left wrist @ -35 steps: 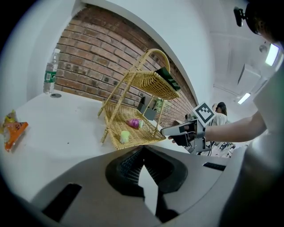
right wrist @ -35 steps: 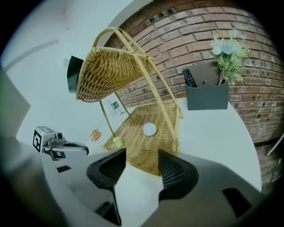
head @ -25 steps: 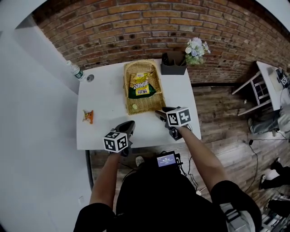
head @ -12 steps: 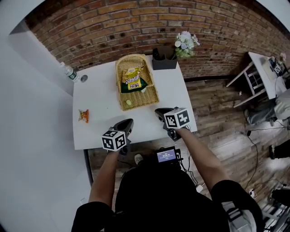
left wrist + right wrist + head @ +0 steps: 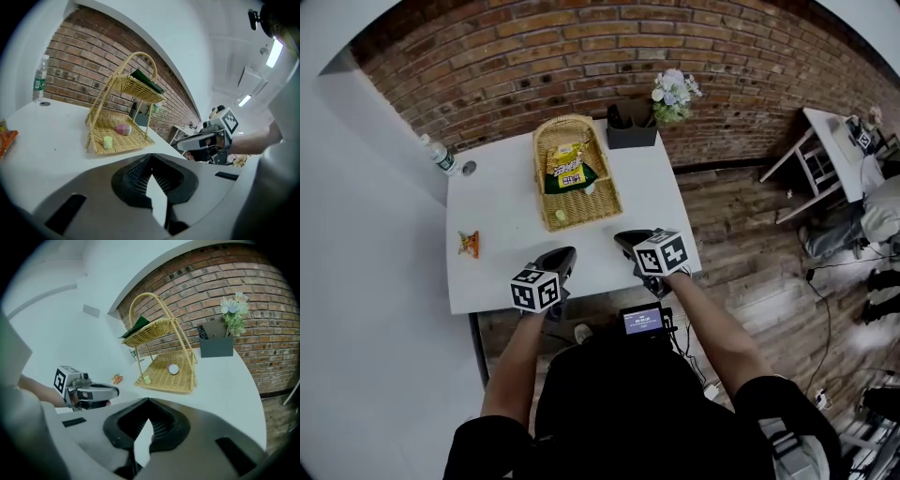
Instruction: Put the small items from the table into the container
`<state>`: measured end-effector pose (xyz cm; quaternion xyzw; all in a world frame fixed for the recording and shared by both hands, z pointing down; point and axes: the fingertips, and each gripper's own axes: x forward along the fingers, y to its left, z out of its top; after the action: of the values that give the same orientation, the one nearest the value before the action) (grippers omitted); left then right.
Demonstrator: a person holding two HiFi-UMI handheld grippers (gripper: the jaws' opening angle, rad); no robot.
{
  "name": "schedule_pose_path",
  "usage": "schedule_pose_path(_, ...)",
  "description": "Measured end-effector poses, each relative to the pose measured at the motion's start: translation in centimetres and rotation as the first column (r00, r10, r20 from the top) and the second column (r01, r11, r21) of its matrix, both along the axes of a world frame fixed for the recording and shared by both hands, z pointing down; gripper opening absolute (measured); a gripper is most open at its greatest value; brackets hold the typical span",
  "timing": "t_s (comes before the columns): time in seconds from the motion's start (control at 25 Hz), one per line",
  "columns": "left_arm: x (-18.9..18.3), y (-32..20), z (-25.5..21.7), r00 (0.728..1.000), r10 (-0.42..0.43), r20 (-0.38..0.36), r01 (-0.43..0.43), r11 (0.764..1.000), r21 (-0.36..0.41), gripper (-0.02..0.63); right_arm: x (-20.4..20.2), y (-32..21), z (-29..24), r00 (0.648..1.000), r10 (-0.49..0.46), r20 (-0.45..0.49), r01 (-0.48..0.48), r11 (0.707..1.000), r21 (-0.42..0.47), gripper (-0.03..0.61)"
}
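Observation:
A two-tier wicker basket [image 5: 598,192] stands on the white table [image 5: 502,202]. A yellow-green snack bag [image 5: 568,167] lies on its upper tier. The lower tier holds a small green item [image 5: 108,142] and a pinkish round item [image 5: 173,369]. An orange packet [image 5: 468,244] lies on the table, left of the basket. My left gripper [image 5: 568,253] is shut and empty near the table's front edge. Right of it, my right gripper [image 5: 622,237] is also shut with nothing in it, a short way in front of the basket. Each gripper view shows the other gripper: right gripper [image 5: 202,140], left gripper [image 5: 92,392].
A black holder [image 5: 630,127] with flowers [image 5: 672,91] stands at the table's back right. A water bottle [image 5: 439,156] and its cap [image 5: 468,168] sit at the back left corner. Wooden floor and a white chair [image 5: 811,150] lie to the right.
My right gripper has drawn back from the basket's front corner toward the near table edge. The left gripper has barely shifted. The head view has moved, so the table sits further up the picture.

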<state>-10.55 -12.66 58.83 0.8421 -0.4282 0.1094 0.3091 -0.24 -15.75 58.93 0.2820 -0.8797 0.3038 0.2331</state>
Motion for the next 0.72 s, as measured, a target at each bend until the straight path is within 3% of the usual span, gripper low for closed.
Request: schedule_pose_path(0.72,0.3,-0.5,-1.3,1.0,-0.004,0.001,0.004,1.0,0.026,0.009,0.0,-0.4,-1.2,1.0,-0.015,0.009,0.015,1.0,0.017,0.012)
